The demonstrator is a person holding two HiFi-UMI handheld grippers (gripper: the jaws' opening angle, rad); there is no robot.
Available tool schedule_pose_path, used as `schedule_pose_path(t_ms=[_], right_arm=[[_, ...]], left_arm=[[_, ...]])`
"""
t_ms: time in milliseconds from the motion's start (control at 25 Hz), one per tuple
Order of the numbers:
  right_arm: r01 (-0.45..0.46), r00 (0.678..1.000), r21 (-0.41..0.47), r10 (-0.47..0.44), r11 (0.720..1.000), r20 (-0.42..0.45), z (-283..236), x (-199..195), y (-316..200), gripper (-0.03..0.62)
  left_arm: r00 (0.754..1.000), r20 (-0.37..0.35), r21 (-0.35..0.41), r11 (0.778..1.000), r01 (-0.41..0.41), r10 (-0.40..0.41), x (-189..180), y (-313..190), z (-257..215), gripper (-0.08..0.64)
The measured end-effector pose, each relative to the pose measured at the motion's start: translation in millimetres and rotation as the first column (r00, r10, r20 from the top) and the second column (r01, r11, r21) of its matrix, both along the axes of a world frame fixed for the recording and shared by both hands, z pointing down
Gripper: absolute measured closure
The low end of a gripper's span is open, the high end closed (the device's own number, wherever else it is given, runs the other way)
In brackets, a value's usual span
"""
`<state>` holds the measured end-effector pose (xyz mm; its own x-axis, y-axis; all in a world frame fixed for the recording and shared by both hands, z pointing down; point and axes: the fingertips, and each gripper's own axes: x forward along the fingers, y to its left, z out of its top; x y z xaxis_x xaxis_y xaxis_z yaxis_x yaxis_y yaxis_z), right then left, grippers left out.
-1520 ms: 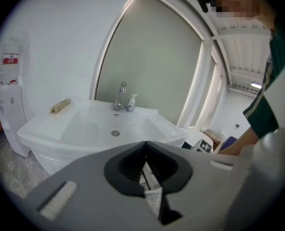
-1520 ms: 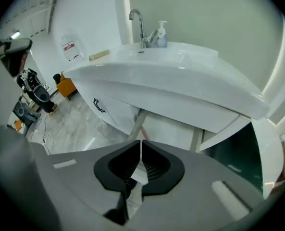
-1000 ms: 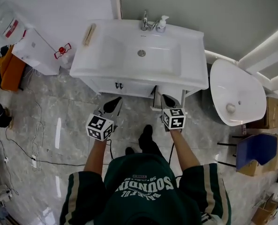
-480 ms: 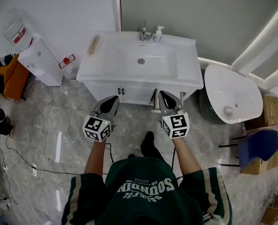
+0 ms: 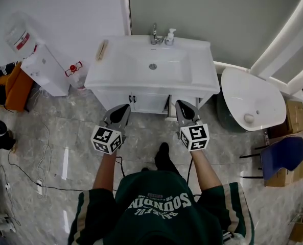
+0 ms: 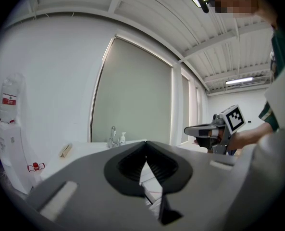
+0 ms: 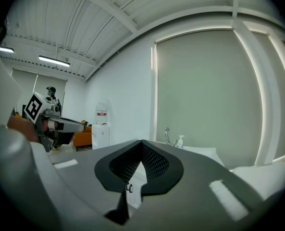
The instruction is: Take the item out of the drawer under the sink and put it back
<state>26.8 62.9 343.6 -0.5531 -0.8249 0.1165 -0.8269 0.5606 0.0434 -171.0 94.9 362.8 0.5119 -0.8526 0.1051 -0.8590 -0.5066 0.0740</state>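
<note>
The white sink vanity (image 5: 110,73) stands against the wall, and the front of its cabinet (image 5: 148,102) with dark handles (image 5: 133,99) looks closed. No drawer item shows in any view. My left gripper (image 5: 123,107) points at the left of the cabinet front, shut and empty. My right gripper (image 5: 183,104) points at the right end, also shut with nothing in it. In the left gripper view the left gripper (image 6: 145,143) has its jaws meeting at the tip, with the right gripper (image 6: 214,131) off to the side. The right gripper view shows the right gripper (image 7: 142,142) the same way.
A faucet (image 5: 154,34), a soap bottle (image 5: 169,36) and a wooden brush (image 5: 101,49) sit on the sink top. A water dispenser (image 5: 44,63) stands at the left, a toilet (image 5: 251,102) at the right, and a blue chair (image 5: 284,154) beyond it. Cables (image 5: 39,157) lie on the marble floor.
The vanity has slid slightly up and away in the head view. Both grippers stay shut and empty in front of the cabinet; the right one has shifted a little rightward.
</note>
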Motion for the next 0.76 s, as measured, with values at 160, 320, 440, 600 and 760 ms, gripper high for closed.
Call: schedule_pose_path(t_ms=[160, 320, 440, 600, 760], right_arm=[[-0.009, 1.000, 0.003, 0.009, 1.000, 0.014, -0.5, 3.1, 2.3, 0.591], [-0.011, 1.000, -0.004, 0.011, 1.000, 0.023, 2.2, 4.4, 4.6, 0.591], [-0.013, 1.000, -0.005, 0.013, 1.000, 0.025, 3.9, 5.4, 5.1, 0.591], [-0.015, 1.000, -0.008, 0.015, 1.000, 0.027, 5.5, 4.6, 5.7, 0.591], [-0.016, 0.999, -0.010, 0.016, 1.000, 0.031, 7.8, 3.1, 5.3, 0.591]], left_arm=[[1.000, -0.006, -0.009, 1.000, 0.002, -0.002, 0.4, 3.3, 3.3, 0.509], [1.000, -0.009, -0.012, 1.000, 0.004, -0.004, -0.6, 6.6, 4.1, 0.509], [1.000, -0.006, -0.011, 1.000, 0.004, -0.005, -1.9, 7.0, 4.3, 0.509], [1.000, -0.007, -0.009, 1.000, 0.007, -0.007, -3.6, 7.4, 4.6, 0.509], [1.000, -0.010, -0.010, 1.000, 0.010, -0.010, -4.7, 7.2, 8.7, 0.509]])
